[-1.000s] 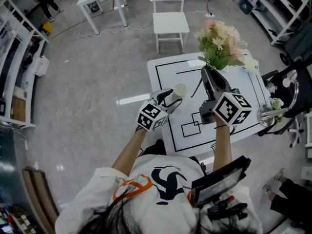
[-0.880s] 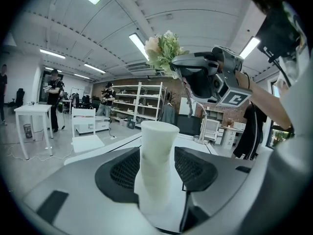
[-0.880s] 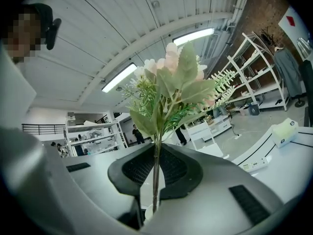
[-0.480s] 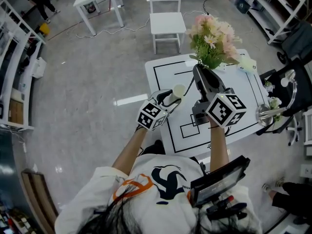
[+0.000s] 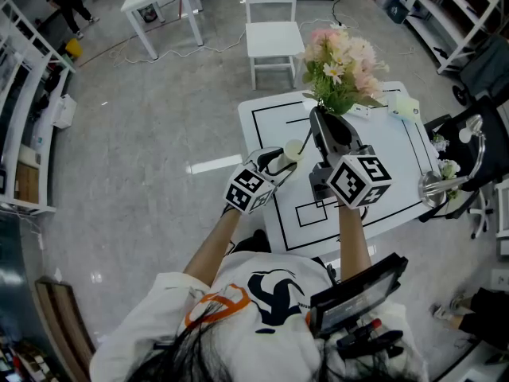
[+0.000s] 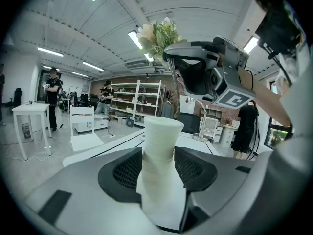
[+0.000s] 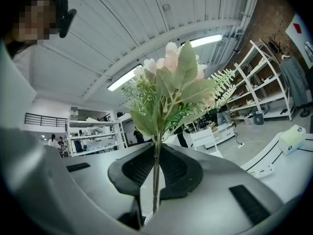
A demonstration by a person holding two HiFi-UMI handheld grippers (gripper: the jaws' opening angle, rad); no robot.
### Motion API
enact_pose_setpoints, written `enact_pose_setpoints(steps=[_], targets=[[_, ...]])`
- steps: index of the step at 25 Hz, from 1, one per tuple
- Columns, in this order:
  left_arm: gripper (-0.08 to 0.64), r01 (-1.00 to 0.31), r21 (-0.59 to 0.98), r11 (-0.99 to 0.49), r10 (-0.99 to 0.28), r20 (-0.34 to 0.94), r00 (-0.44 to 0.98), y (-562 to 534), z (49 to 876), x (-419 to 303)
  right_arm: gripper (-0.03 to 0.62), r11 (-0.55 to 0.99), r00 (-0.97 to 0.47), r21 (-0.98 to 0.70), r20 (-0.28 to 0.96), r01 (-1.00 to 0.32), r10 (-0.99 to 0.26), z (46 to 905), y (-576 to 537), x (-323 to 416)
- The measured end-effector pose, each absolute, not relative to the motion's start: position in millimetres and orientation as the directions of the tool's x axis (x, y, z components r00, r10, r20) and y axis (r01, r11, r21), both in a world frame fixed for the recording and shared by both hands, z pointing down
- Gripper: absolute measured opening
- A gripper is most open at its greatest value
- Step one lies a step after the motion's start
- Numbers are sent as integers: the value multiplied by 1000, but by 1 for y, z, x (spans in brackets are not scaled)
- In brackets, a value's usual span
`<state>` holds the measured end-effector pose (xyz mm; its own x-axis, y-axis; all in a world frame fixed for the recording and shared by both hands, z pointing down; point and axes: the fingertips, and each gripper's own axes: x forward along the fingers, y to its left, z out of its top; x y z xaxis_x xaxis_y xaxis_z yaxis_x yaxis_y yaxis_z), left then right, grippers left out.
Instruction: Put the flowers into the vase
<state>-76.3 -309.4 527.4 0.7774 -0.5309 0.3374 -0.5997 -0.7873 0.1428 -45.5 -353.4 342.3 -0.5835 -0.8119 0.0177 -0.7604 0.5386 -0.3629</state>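
One flower bunch (image 5: 340, 58) vertical, blooms up, vase (image 5: 293, 148) upright

One vase (image 5: 293, 147), one flower bunch (image 5: 340, 64), one chair (image 5: 274, 37), one line-marked table (image 5: 404, 159).

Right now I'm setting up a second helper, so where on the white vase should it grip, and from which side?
Grip the vase at its narrow waist, under the flared rim, coming in from the side. It is upright, the waist fits between two pads, and the mouth is left free for the flowers. The left gripper holds it so.
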Motion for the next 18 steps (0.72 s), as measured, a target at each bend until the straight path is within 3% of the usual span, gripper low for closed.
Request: enact_pose_setpoints(steps=[18], targets=[[210,-605,144,-783,-540,326,776,-308,530,-78,49,567,-607,-273,90,-777,-790,403,-339,-60]])
